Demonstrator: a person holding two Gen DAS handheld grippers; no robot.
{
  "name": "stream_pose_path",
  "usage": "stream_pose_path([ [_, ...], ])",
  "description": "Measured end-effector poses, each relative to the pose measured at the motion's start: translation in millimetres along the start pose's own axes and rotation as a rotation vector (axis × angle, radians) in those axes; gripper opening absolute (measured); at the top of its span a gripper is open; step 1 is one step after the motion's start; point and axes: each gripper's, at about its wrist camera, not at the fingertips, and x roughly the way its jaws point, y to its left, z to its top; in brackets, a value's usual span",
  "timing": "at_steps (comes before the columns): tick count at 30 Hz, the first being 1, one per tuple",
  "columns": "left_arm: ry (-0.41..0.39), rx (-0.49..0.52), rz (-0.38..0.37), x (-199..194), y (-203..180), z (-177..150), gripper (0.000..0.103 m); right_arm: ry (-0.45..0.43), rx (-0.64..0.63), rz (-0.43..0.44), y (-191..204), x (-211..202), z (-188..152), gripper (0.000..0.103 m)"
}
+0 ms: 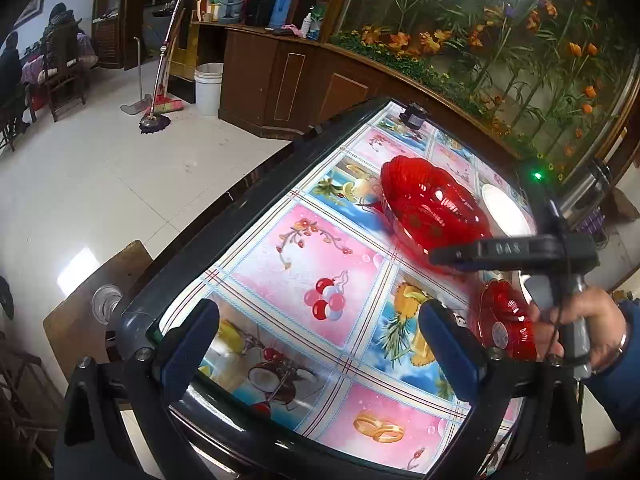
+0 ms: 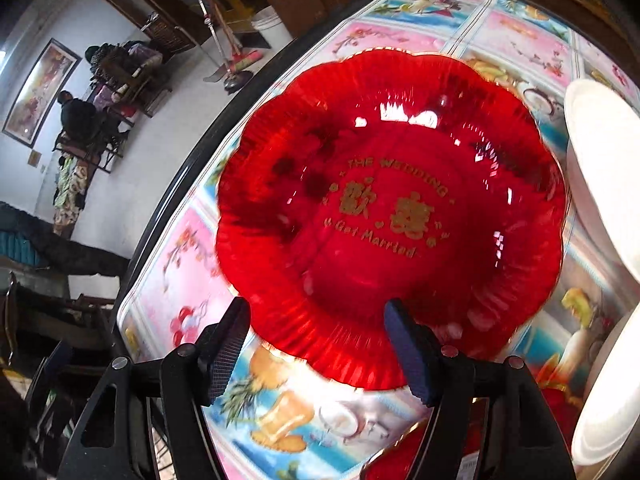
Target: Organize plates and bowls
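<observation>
From the left wrist camera, the white tiled floor (image 1: 92,184) fills 9 to 10 o'clock, with a mop (image 1: 158,80) and a white bucket (image 1: 208,88) at 11 o'clock beside a brown cabinet (image 1: 280,80). The table (image 1: 224,216), under a cloth printed with pink and blue picture squares, runs from 6 o'clock up toward 1 o'clock. The left gripper (image 1: 320,344) hangs over it at 6 o'clock, its 2 blue-padded fingers spread wide with only cloth between them. A large red scalloped plate (image 1: 428,204) lies at 2 o'clock, a white plate (image 1: 506,210) just beyond its right edge. At 3 o'clock the right gripper (image 1: 444,258) reaches over the red plate's near rim, carried by the person's right hand (image 1: 580,320); a smaller red dish (image 1: 504,320) sits at 4 o'clock, just beside that hand.

From the right wrist camera, the large red scalloped plate (image 2: 390,208) fills the centre, gold lettering in its well, flat on the cloth. The right gripper (image 2: 316,344) sits at 6 o'clock, its jaws parted; the plate's near rim lies between the 2 fingers, though contact cannot be judged. White plates (image 2: 604,168) crowd 3 to 5 o'clock.
</observation>
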Motion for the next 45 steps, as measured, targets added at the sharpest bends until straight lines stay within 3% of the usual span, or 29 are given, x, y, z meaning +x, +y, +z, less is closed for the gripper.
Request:
stream_pose_path([
  [9,0.013,0.013,-0.017,7,-10,2,0.1,0.085,-0.115,0.027,27,-7,-48,0.075],
  [12,0.015,0.016,-0.018,9,-12,3,0.1,0.055,-0.131,0.05,31,-21,-58,0.075],
  [18,0.021,0.02,-0.024,13,-16,5,0.1,-0.086,-0.091,0.056,13,-70,-59,0.075],
  [22,0.026,0.033,-0.033,18,-23,9,0.1,-0.131,-0.072,-0.012,-8,-89,-61,0.075],
  [28,0.049,0.043,-0.04,29,-29,14,0.1,-0.166,0.014,-0.043,-45,-105,-58,0.075],
  [39,0.12,0.01,-0.102,74,-42,35,0.1,-0.22,0.068,-0.044,-70,-110,-47,0.074],
  [45,0.183,-0.029,-0.131,112,-51,49,0.087,-0.179,0.091,-0.071,-82,-87,-33,0.075],
])
